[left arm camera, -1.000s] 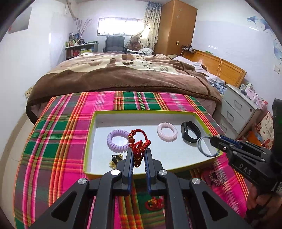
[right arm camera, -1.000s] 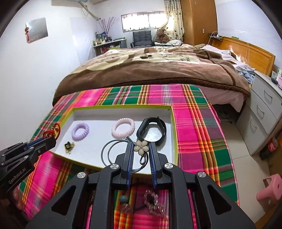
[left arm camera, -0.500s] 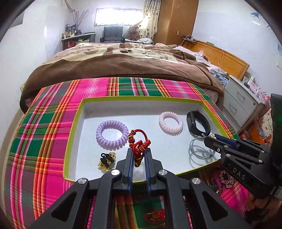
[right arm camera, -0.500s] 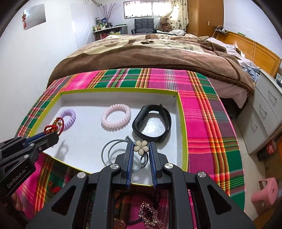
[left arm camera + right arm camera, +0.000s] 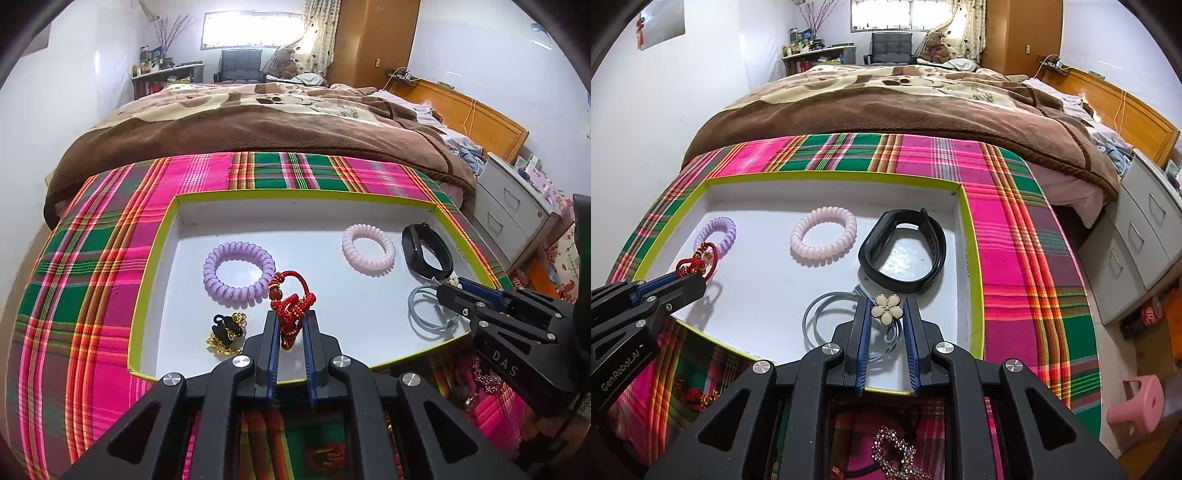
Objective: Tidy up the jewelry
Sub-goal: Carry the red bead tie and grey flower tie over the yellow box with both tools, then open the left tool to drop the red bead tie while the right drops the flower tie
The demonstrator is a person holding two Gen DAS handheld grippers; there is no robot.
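A white tray with a yellow-green rim (image 5: 155, 258) (image 5: 967, 236) lies on the plaid cloth. In it are a purple coil band (image 5: 238, 273) (image 5: 718, 232), a pink coil band (image 5: 368, 254) (image 5: 823, 236), a black wristband (image 5: 424, 256) (image 5: 905, 254) and a black-and-gold piece (image 5: 226, 330). My left gripper (image 5: 291, 321) (image 5: 689, 275) is shut on a red knotted cord charm (image 5: 290, 299) over the tray's front. My right gripper (image 5: 886, 314) (image 5: 452, 286) is shut on a flower hair tie (image 5: 886, 309); its grey loops (image 5: 827, 317) (image 5: 430, 312) rest on the tray floor.
On the plaid cloth (image 5: 85, 266) in front of the tray lie a rhinestone piece (image 5: 894, 454) (image 5: 485, 376) and another red charm (image 5: 698, 397) (image 5: 327, 456). A bed with a brown blanket (image 5: 258, 122) stands behind. Grey drawers (image 5: 1145, 236) and a pink stool (image 5: 1137, 404) are at the right.
Both grippers have moved forward and lower over the tray with their pieces still held. The hair tie's loops now lie inside the tray.
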